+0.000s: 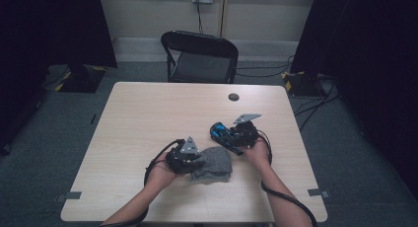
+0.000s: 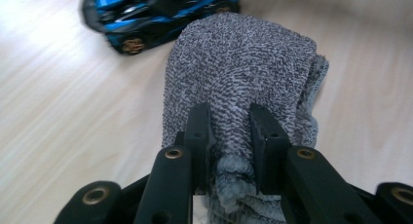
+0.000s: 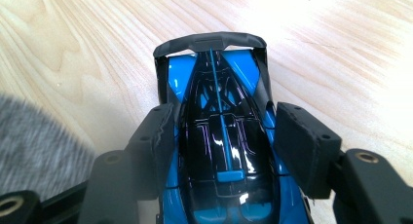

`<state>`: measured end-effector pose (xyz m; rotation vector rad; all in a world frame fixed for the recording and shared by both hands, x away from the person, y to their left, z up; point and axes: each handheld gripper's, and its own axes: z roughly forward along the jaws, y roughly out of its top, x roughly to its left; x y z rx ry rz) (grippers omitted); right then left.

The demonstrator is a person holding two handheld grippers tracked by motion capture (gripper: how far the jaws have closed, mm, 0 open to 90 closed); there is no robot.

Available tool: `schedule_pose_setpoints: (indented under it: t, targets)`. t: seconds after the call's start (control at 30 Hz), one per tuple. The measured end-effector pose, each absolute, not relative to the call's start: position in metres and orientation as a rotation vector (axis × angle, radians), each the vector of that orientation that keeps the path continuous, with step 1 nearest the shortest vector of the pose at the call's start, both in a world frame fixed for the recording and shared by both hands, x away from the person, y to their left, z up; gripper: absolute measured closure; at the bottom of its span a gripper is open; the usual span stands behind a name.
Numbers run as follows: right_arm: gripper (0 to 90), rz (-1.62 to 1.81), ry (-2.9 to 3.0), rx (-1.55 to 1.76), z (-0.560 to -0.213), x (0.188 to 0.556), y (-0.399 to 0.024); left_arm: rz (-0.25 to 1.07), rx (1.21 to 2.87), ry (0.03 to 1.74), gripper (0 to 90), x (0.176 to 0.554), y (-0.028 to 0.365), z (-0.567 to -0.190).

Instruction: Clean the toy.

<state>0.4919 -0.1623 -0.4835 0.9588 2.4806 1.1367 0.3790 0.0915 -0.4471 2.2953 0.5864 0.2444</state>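
A person sits at the near edge of a pale wooden table (image 1: 148, 108) with a gripper in each hand. The left gripper (image 1: 190, 158) lies low over the table, near the middle of its near half, and its jaws are clenched on a grey cloth (image 1: 213, 164). In the left gripper view the two black pads pinch a fold of the cloth (image 2: 243, 73) between them, and the rest of the cloth bunches up beyond the jaws in a rounded heap.

The right gripper (image 1: 231, 134) is just to the right of the cloth and a little farther off. Its jaws straddle a blue and black toy car (image 1: 223, 133), which stands on its wheels on the table. In the right gripper view the car (image 3: 219, 136) fills the gap between the pads. The left pad lies against the car's side; the right pad stands just beside the body, and it is hard to tell whether it presses on it. The car's tail wing points away from the gripper.

Cloth and car are near each other, a strip of bare table between them. A black chair (image 1: 199, 56) stands beyond the far edge.
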Motion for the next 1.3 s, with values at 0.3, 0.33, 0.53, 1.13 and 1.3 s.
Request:
schedule_pose_setpoints:
  t: [0.3,0.33,0.53,1.13,1.3]
  targets:
    - [39.5,1.138,2.479,0.965,-0.484,0.491,-0.163,0.167,2.307,0.563,71.8,0.374,0.083,-0.457]
    - [38.3,1.140,2.480,0.968,-0.484,0.491,-0.163,0.164,2.307,0.564,71.4,0.374,0.083,-0.457]
    - [30.2,1.120,2.506,0.953,-0.482,0.491,-0.159,0.130,2.286,0.581,66.4,0.375,0.085,-0.460]
    - [20.1,1.164,2.545,0.789,-0.466,0.461,-0.170,0.021,2.170,0.577,25.4,0.388,0.113,-0.455]
    - [23.2,1.230,2.601,0.710,-0.463,0.444,-0.172,0.091,2.194,0.592,19.4,0.390,0.118,-0.457]
